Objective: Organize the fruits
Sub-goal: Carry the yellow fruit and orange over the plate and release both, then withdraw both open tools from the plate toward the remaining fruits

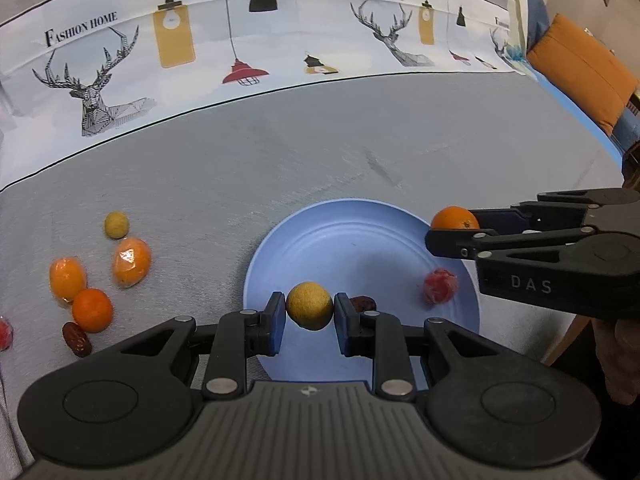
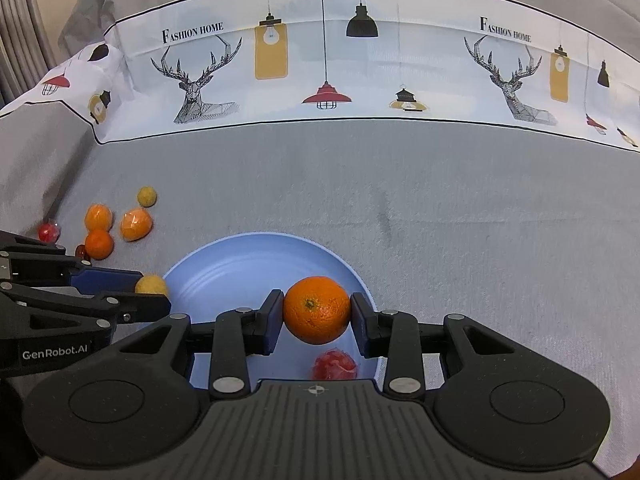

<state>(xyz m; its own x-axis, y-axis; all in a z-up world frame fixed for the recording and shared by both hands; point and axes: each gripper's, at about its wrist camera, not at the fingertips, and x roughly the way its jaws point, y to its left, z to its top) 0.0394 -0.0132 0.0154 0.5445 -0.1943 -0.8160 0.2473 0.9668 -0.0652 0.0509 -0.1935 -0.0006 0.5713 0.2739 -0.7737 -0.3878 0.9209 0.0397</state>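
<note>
My left gripper (image 1: 309,312) is shut on a yellow-brown round fruit (image 1: 309,306) and holds it over the near left part of the blue plate (image 1: 360,236). My right gripper (image 2: 317,312) is shut on an orange (image 2: 317,309) above the plate's (image 2: 240,264) right side. In the left wrist view that orange (image 1: 454,218) shows at the plate's far right rim. A red wrapped fruit (image 1: 439,285) and a dark red date (image 1: 363,303) lie on the plate. The red fruit also shows in the right wrist view (image 2: 334,365).
On the grey tablecloth left of the plate lie loose fruits: a small yellow one (image 1: 116,224), two wrapped orange ones (image 1: 131,260) (image 1: 67,278), an orange (image 1: 92,310), a date (image 1: 76,339) and a red fruit (image 1: 4,334). An orange cushion (image 1: 580,76) lies far right.
</note>
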